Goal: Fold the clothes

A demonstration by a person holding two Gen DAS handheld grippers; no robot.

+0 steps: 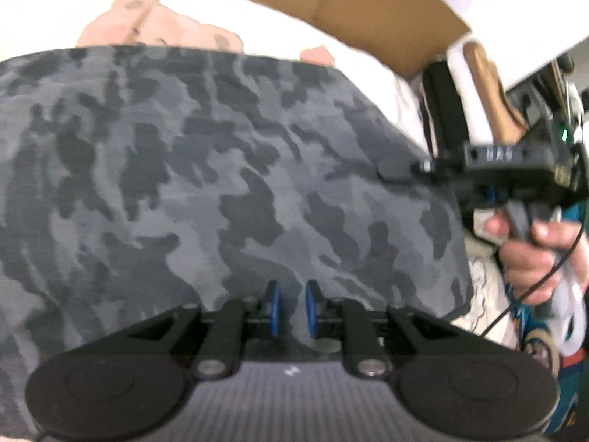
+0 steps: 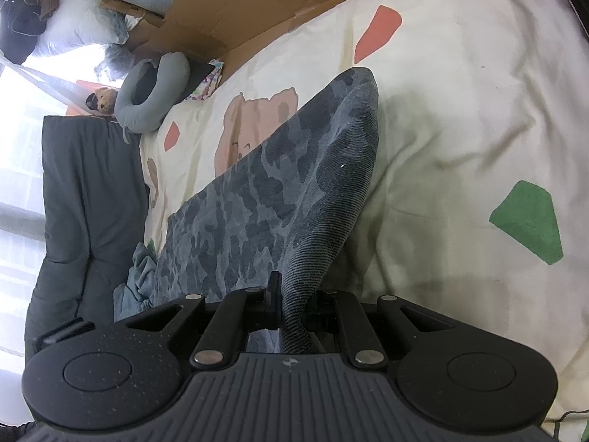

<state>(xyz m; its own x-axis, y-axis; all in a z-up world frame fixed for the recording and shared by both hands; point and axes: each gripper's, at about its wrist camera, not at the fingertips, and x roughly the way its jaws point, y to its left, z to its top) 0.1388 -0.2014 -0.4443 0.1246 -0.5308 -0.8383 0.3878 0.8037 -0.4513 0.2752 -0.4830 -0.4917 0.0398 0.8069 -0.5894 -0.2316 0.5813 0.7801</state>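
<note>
A grey camouflage garment [image 1: 221,165] lies spread over the cream printed bedsheet [image 1: 279,37] and fills most of the left wrist view. My left gripper [image 1: 292,305] hovers over its near part, blue pads [image 1: 274,304] a narrow gap apart with nothing between them. In the right wrist view one edge of the garment [image 2: 294,184] is lifted into a ridge that runs into my right gripper [image 2: 291,294], which is shut on the cloth. That right gripper [image 1: 403,166] also shows at the garment's right edge, held by a person's hand [image 1: 526,254].
Flattened cardboard [image 2: 239,11] lies along the far side of the bedsheet [image 2: 460,129]. A grey neck pillow [image 2: 154,92], a dark padded cushion [image 2: 84,202] and a crumpled blue-grey cloth [image 2: 136,280] sit at the left. Cables and gear [image 1: 552,110] crowd the right.
</note>
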